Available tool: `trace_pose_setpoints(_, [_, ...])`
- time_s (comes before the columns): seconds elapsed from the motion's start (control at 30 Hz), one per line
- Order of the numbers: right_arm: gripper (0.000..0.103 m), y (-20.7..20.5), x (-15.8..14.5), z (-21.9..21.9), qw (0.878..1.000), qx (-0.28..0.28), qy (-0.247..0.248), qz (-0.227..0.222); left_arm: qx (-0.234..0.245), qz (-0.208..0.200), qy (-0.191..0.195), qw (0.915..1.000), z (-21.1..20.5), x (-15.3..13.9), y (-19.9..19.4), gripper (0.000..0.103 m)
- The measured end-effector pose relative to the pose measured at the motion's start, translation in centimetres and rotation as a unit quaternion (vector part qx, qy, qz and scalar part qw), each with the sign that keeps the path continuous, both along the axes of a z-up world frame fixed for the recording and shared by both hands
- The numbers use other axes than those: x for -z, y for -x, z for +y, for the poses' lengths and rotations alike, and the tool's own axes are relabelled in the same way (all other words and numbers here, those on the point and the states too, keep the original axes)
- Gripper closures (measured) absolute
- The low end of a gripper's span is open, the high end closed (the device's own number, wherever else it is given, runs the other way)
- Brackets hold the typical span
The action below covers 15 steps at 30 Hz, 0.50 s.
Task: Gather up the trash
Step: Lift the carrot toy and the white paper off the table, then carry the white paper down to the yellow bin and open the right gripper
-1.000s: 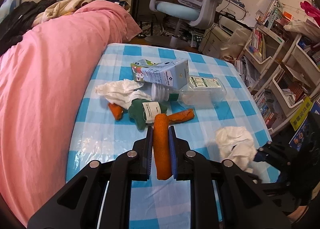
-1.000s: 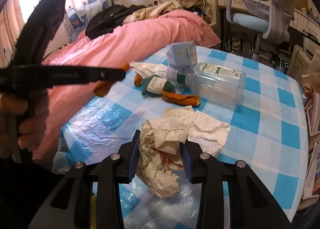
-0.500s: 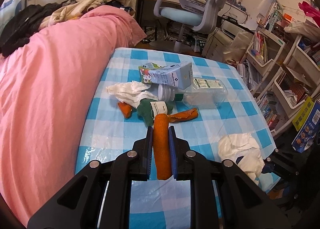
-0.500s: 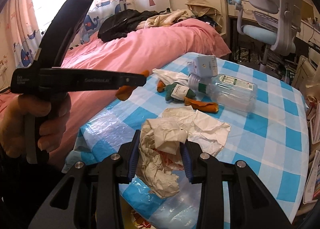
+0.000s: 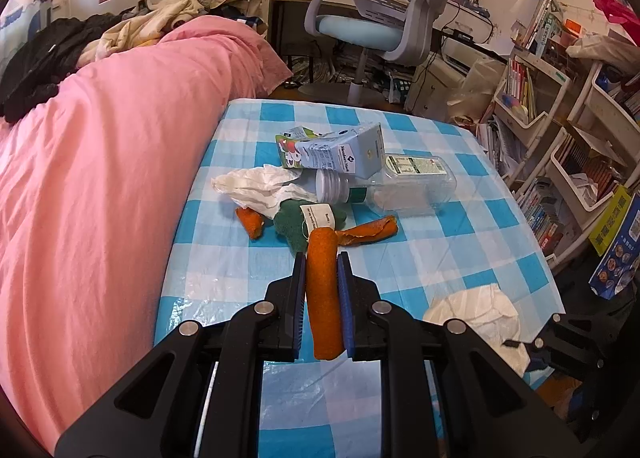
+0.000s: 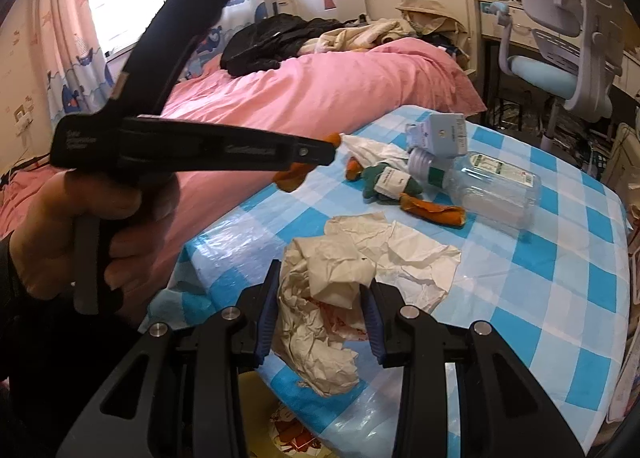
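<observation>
Pink bedding point(image 5: 100, 186) filling the left side, heaped with dark and beige clothes at the far end. Beside it, blue-and-white checked tablecloth point(image 5: 472, 258) under clear plastic, strewn with trash. Grey and pale-blue desk chair point(image 5: 380, 26) beyond the table's far edge. Clear plastic bottle point(image 5: 404, 190) lying on its side near the table's middle, a pale-blue carton point(image 5: 340, 152) resting against its capped end. White crumpled tissue point(image 5: 256, 188) just left of the bottle; green scrap with a white label point(image 5: 308, 222) and loose orange peel pieces point(image 5: 368, 232) beside it. Left gripper point(image 5: 322, 278) closed narrowly on an orange peel strip point(image 5: 324, 298), raised above the table's near part. Right gripper point(image 6: 322, 310) clamped on crumpled beige paper point(image 6: 324, 298), at the table's near edge.
</observation>
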State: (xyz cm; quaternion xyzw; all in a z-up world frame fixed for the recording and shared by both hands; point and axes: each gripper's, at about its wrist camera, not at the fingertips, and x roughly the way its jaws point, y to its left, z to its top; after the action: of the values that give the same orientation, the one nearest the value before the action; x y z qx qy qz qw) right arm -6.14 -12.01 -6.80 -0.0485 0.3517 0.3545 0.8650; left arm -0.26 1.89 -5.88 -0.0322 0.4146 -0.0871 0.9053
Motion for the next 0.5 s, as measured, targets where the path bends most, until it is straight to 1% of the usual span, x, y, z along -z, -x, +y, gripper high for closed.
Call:
trace_pose_setpoints(0.27, [0.065, 0.7, 0.4, 1.0, 0.999, -0.037, 0.004, 0.013, 0.004, -0.001, -0.004, 1.0000, -0.3, 0.1, 0.0, 0.088])
trace_pose_setpoints(0.5, [0.066, 2.2, 1.5, 2.9, 0.994, -0.102, 0.027, 0.037, 0.004, -0.001, -0.004, 1.0000, -0.3, 0.1, 0.0, 0.088])
